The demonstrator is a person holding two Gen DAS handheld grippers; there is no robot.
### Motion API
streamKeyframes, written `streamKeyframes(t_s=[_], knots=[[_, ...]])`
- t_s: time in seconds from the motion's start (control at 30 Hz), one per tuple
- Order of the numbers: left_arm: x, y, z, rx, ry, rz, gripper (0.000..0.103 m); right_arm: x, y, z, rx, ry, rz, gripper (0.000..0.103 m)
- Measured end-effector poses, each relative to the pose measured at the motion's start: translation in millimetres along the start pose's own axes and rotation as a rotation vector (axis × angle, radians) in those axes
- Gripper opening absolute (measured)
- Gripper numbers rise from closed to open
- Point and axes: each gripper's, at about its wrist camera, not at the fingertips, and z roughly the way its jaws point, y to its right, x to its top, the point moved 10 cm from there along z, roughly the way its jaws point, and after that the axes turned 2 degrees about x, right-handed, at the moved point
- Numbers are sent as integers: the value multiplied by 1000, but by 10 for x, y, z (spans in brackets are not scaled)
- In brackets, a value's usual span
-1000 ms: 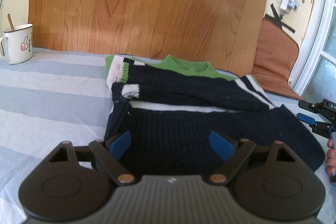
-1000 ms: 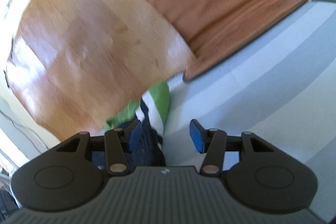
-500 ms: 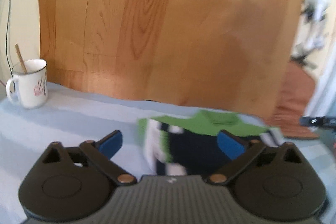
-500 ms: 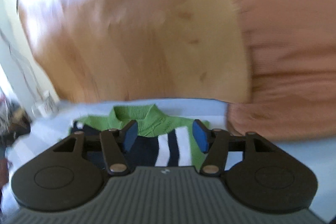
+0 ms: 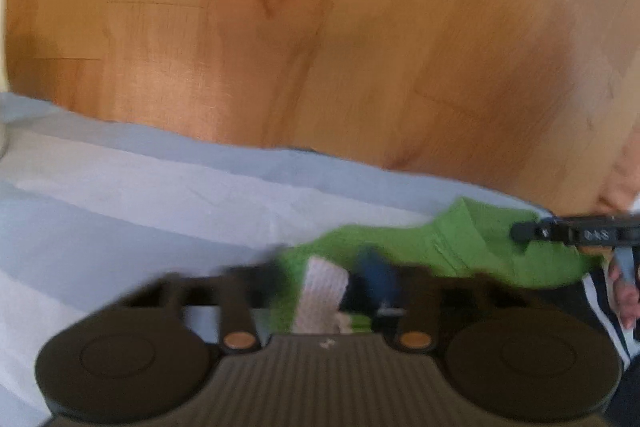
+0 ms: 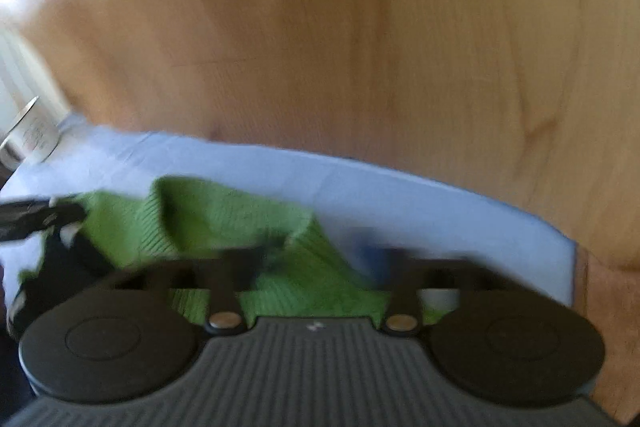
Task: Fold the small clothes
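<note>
A small knit sweater, green at the shoulders and collar with navy and white stripes, lies on the striped sheet. In the left wrist view its green shoulder (image 5: 460,243) and a white cuff (image 5: 320,291) sit between the fingers of my left gripper (image 5: 324,271), which is open and blurred. In the right wrist view the green collar (image 6: 224,223) lies between the fingers of my right gripper (image 6: 320,251), also open and blurred. Each gripper's tip shows at the edge of the other's view.
A wooden board (image 5: 320,27) stands upright right behind the sweater. The pale blue and white striped sheet (image 5: 140,203) stretches to the left. A white mug (image 6: 32,135) stands at the far left.
Both grippers have swung from the sweater's near hem to its collar end and dropped low over it. The left gripper's fingers have come closer together. Both views are motion-blurred.
</note>
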Motion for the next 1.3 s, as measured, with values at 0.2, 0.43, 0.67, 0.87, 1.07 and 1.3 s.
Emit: streamKeyframes(t_s=[0.2, 0.43, 0.67, 0.87, 1.07, 1.3], knots=[[-46, 168, -465, -27, 97, 54, 12, -127, -425, -877, 46, 134, -79, 13], [-513, 355, -1547, -112, 232, 108, 11, -884, -1073, -2067, 105, 211, -186, 13], [-1425, 247, -2145, -163, 210, 45, 13, -2157, -1480, -2313, 165, 140, -202, 13], [-1848, 55, -2303, -139, 179, -56, 54, -2635, -1369, -2112, 187, 103, -80, 28], [-1509, -43, -2522, -152, 278, -140, 90, -2245, -1314, -2761, 173, 292, -99, 40], [-1401, 186, -1898, -62, 184, -93, 25, -2169, -688, -2571, 20, 379, 28, 40]])
